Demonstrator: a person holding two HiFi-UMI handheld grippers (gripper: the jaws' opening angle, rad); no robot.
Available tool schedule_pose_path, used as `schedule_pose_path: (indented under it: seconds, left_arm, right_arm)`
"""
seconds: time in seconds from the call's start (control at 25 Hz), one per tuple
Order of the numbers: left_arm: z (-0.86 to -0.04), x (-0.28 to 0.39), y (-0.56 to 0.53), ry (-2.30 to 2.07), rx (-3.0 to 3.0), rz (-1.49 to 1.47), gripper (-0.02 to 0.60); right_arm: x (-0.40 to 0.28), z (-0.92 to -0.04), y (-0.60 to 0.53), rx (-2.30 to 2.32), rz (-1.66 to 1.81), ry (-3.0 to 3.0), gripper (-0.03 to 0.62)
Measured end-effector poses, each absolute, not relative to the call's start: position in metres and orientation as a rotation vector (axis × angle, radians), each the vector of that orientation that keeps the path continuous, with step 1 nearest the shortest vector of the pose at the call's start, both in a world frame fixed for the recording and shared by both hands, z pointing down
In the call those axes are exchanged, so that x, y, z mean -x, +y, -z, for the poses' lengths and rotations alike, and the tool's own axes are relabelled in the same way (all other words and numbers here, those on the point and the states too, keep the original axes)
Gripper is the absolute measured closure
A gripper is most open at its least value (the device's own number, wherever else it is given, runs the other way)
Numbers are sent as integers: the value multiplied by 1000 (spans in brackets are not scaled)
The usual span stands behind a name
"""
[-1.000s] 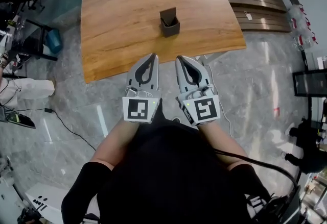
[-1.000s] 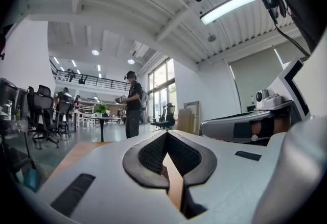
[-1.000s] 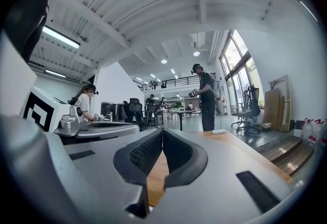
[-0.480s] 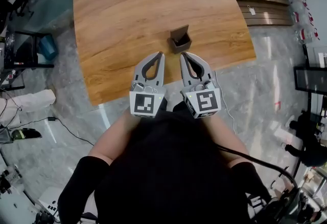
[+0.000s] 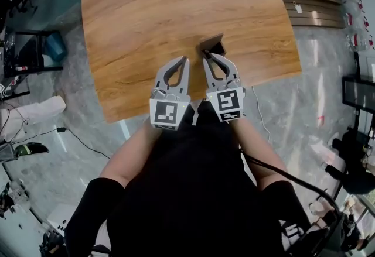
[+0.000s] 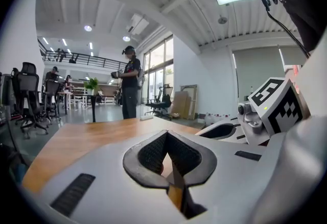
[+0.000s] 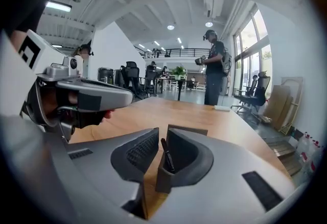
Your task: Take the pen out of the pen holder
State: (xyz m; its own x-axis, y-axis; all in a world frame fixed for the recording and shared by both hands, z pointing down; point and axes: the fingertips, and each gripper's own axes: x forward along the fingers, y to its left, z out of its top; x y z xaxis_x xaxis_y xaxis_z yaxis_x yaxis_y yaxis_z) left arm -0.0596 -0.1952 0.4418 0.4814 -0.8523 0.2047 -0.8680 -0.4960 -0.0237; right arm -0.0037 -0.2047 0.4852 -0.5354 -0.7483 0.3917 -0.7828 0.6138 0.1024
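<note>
The wooden surface (image 5: 164, 10) carried a single dark pen holder (image 5: 214, 44) near its front edge. From the head view only the holder's tall back wall and part of its rim showed, because the tip of the right gripper (image 5: 207, 58) lay over its near side. The pen could not be made out from up there.

In the right gripper view the jaws stood slightly apart, with a narrow slot between their tips and nothing gripped. Through that slot showed the holder (image 7: 162, 182), standing upright on the surface just beyond the jaws. The pen (image 7: 166, 155), dark and leaning a little, was inside it, with only its upper part visible and its lower end hidden by the front wall. Whether the jaws touched the holder could not be told.

The left gripper (image 5: 183, 59) hovered just beside the right one, over the front of the surface. Its own view showed the jaws together at the tips, leaving only the diamond-shaped hollow behind them, and they held nothing. The holder was out of that view's sight, and the right gripper's marker cube (image 6: 272, 105) filled the right side.

The wearer's dark top covered the lower half of the head view and cut off both forearms. A standing person (image 7: 213, 70) was far back, small and indistinct.
</note>
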Motion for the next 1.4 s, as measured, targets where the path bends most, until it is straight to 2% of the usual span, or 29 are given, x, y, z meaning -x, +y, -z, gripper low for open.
schedule_pose_path:
  seconds: [0.12,0.2,0.44,0.56,1.0,1.4]
  left_arm:
    - [-453,67,-202,-1529,-2598,-307,575]
    - [-459,72,-204,-1526,-2580,-316,575]
    - [-469,81,-203,-1522,-2554,-333,575]
    - [-472,85,-204,-1517,-2549,-334,575]
    - [-468,79,-209,-1484,-2571,-311,575]
    - [-438,62,-216,-1473,-2639,-261,575]
  right_arm:
    - [12,-506,-216,-1174,-124,-2403,503]
    - [16,-516,-225,-1161,-126,-2369,494]
    - [21,-533,-236,-1169,-43,-2297,500]
    - [19,-535,-239,-1204,-27,-2278,552]
    - [2,-503,-237,-1345,-20,-2348,556]
    - [-16,-428,-219,-1463,-30,-2446,556]
